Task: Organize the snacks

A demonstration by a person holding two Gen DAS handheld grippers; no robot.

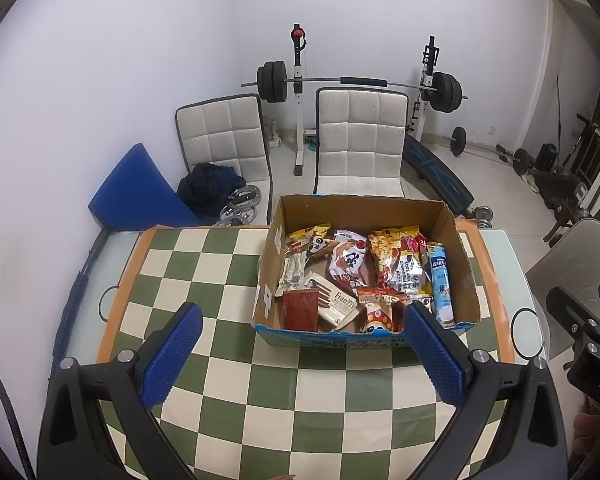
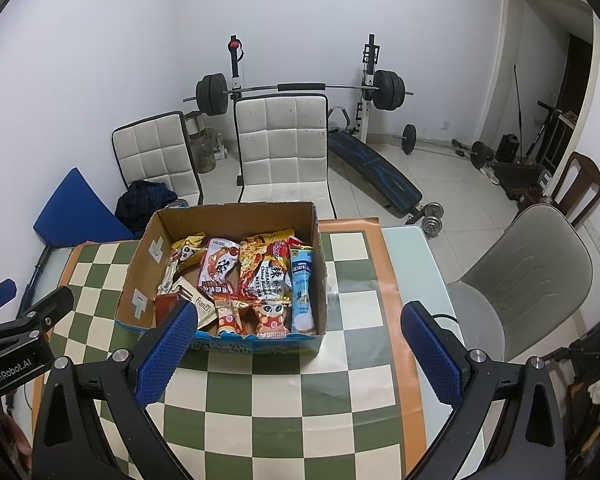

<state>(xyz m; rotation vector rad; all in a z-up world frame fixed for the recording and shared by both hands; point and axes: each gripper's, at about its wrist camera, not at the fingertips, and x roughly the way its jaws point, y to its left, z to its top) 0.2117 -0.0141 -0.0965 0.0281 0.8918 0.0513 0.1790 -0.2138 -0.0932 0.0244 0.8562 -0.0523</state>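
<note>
You hold both grippers, left [image 1: 302, 344] and right [image 2: 298, 344], low over the tabletop [image 1: 260, 400], fingers wide apart, box [image 1: 364, 338] mid-frame.

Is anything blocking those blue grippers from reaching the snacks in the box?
Only the cardboard box's near wall stands before the snacks. The box is open-topped, so both open grippers, left and right, should reach over it.

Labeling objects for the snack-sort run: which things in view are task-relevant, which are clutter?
Task-relevant:
cardboard box
snack packets in it, e.g. Franzzi packet, pizza-print bag, tall blue packet, panda packet
left claw and right claw, both open, empty
checkered mat

Just lying about:
barbell rack
white chairs
blue weight bench
dumbbells
</note>
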